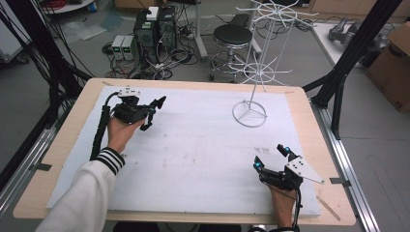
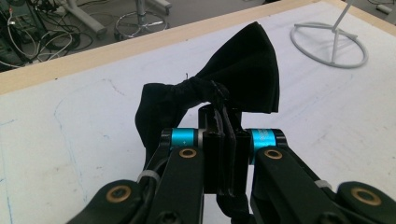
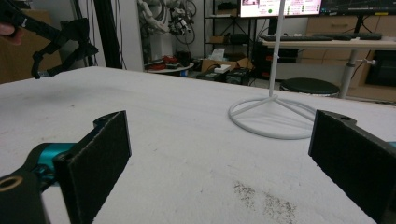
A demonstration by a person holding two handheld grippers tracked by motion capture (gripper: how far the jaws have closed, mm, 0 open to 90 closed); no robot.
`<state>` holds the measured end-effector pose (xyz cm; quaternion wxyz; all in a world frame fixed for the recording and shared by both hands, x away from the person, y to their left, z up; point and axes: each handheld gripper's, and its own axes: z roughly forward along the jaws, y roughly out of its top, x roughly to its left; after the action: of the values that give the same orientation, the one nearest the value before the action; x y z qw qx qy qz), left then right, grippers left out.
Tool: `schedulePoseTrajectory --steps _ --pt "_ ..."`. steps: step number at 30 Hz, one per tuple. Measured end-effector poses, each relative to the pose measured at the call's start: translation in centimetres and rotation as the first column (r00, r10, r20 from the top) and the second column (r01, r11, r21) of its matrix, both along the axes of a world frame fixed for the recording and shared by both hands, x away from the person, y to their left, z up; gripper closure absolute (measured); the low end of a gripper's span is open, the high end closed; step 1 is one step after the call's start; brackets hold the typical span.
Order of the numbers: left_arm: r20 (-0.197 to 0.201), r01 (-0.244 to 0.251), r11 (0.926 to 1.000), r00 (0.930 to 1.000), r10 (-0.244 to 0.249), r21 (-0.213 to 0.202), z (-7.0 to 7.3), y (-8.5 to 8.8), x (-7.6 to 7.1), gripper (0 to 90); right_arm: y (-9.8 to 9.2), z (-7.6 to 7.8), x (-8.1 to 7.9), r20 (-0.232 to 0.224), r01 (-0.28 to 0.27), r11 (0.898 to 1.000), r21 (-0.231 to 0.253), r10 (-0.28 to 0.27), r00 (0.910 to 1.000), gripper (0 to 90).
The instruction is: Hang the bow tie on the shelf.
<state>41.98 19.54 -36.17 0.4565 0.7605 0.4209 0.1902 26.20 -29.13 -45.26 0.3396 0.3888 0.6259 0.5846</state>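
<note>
Tongs [image 2: 226, 140] in the person's left hand [image 1: 121, 130] are pinched tight on a black bow tie [image 2: 219, 93], gripping it at the knot, with one wing fanning out beyond the jaws and the other drooping to the side. In the high view the left tongs [image 1: 145, 113] hold the bow tie [image 1: 157, 103] just above the white mat [image 1: 203, 154] near the tabletop's [image 1: 63, 145] far left corner. Right tongs [image 1: 270, 157] sit near the near right corner, jaws spread wide with nothing between the pads [image 3: 100, 154]. A white wire rack [image 1: 250, 113] stands toward the far right of the mat, well apart from both tongs.
</note>
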Motion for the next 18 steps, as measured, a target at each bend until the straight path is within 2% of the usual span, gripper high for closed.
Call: schedulePoseTrajectory --steps 6,9,16,18 --pt "0.026 0.017 0.9998 0.9995 -0.017 -0.012 1.0 -0.7 0.0 87.2 0.0 0.0 0.0 -0.001 0.001 1.000 0.001 -0.001 1.0000 4.6" --pt "0.056 0.032 0.9990 0.9980 -0.030 -0.031 2.0 -1.8 0.1 87.2 0.0 0.0 0.0 -0.003 0.002 1.000 0.002 -0.002 1.0000 4.6" --pt "0.066 0.062 0.9969 0.9960 -0.059 -0.048 2.9 -3.6 0.5 87.2 0.0 0.0 0.0 -0.003 0.001 1.000 0.002 -0.001 1.0000 4.6" --pt "0.080 0.075 0.9960 0.9943 -0.071 -0.048 3.6 -4.4 0.7 87.2 -0.1 0.0 0.0 -0.003 0.000 1.000 0.003 0.000 1.0000 4.6"
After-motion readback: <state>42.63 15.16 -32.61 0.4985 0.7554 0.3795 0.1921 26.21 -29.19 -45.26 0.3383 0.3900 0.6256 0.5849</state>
